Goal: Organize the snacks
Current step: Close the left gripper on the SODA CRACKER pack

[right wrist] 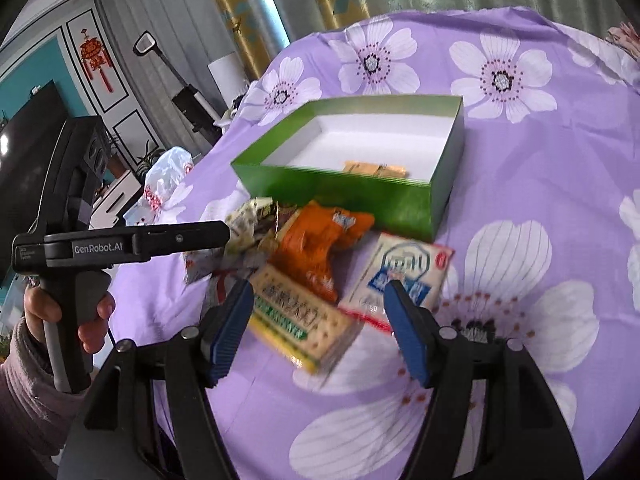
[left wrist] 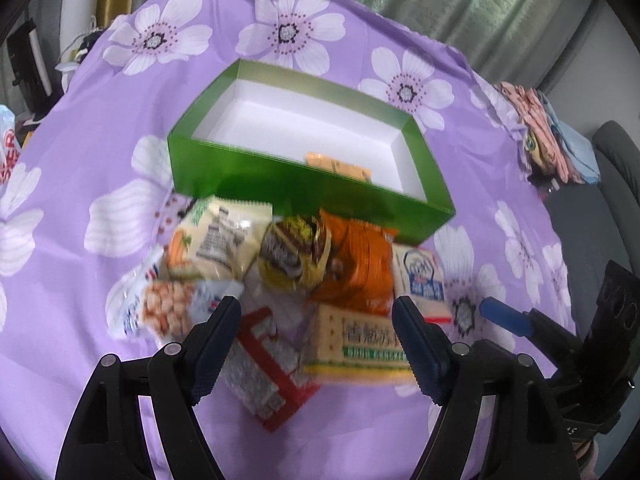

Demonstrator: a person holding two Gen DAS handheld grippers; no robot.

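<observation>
Left wrist view: left tongs [left wrist: 318, 318] apart at bottom centre of the frame, nothing clamped between them, hanging over a heap of snacks on the counter [left wrist: 80, 360] with purple flowered cloth. Under the tongs, a cracker pack with green band [left wrist: 360, 344] and a red and white pack [left wrist: 268, 368]. Just above these, an orange packet [left wrist: 356, 264], a yellow wrapped snack [left wrist: 292, 252], a cream packet with carrot picture [left wrist: 216, 236] and, at left, a peanut bag [left wrist: 168, 308]. At right of the heap, a blue and white sachet [left wrist: 420, 280]. Behind the heap, in frame centre, a green box [left wrist: 304, 184], open, white inside, with one small orange pack [left wrist: 340, 166] lying by its near wall.

Right wrist view: right tongs [right wrist: 320, 312] also apart and empty, above the same cracker pack and sachet. At left edge, a hand [right wrist: 68, 312] gripping the handle of the other tool.
</observation>
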